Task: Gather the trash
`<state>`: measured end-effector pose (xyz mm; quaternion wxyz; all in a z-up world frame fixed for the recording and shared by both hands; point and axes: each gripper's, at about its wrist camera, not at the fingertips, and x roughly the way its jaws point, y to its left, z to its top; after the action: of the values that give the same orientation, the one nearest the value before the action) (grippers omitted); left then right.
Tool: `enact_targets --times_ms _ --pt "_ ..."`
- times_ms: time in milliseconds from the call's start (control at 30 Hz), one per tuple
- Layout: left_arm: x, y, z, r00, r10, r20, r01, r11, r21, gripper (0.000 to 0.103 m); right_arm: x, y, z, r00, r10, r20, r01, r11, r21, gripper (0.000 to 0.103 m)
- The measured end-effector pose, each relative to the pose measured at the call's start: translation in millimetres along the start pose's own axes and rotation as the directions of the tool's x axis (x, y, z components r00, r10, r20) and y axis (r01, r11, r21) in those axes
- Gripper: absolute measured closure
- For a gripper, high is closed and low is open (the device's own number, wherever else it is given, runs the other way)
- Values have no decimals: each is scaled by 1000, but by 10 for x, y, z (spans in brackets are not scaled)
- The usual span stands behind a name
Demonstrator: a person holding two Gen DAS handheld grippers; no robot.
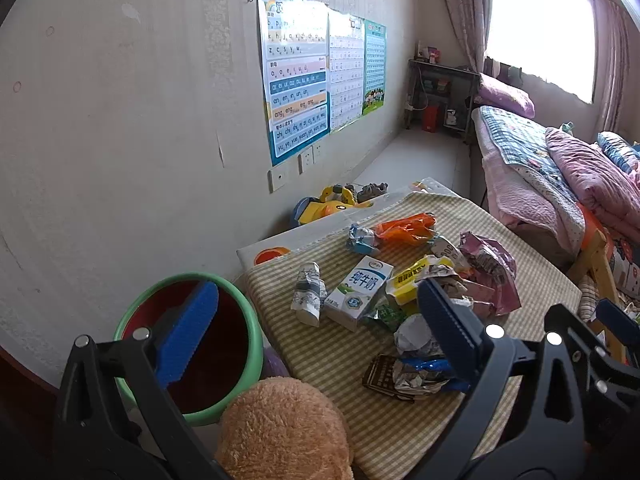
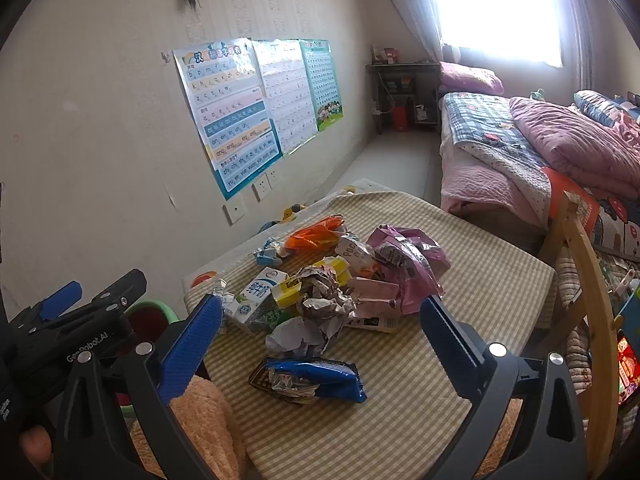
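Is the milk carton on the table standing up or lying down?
Lying down: the milk carton rests flat on the checked tablecloth, printed face up.

from here i see the counter covered in a matt woven cloth with a fine check. the milk carton looks like smooth coated card, the orange bag and pink bag thin glossy plastic, the blue wrapper shiny crinkled foil. the bin has a smooth plastic rim. the plush toy is fuzzy. my fingers carry ribbed matt blue pads on black plastic.
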<state>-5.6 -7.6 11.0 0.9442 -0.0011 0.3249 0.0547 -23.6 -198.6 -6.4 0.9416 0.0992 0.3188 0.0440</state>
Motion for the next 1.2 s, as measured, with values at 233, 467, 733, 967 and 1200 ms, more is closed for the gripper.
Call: enact_targets --times_ms 233,467,733,967,1200 --pt "74 1 -25 1000 -12 -16 12 1000 4 5 102 -10 -21 1000 -2 -22 2 1000 -7 7" --pt "527 24 -213 987 -7 -160 9 1000 16 5 431 -159 -119 994 -26 -104 26 1000 -6 7" --pt "1236 -19 -305 952 -55 -302 69 997 36 17 1238 -406 -72 962 76 -261 -65 997 50 13" --pt "1704 -118 -133 945 -37 -326 90 984 151 25 1928 -301 55 931 128 -342 -111 991 69 26" --pt "2077 -317 -37 910 -137 -391 218 961 170 25 1993 -570 30 911 216 -350 -160 970 183 77"
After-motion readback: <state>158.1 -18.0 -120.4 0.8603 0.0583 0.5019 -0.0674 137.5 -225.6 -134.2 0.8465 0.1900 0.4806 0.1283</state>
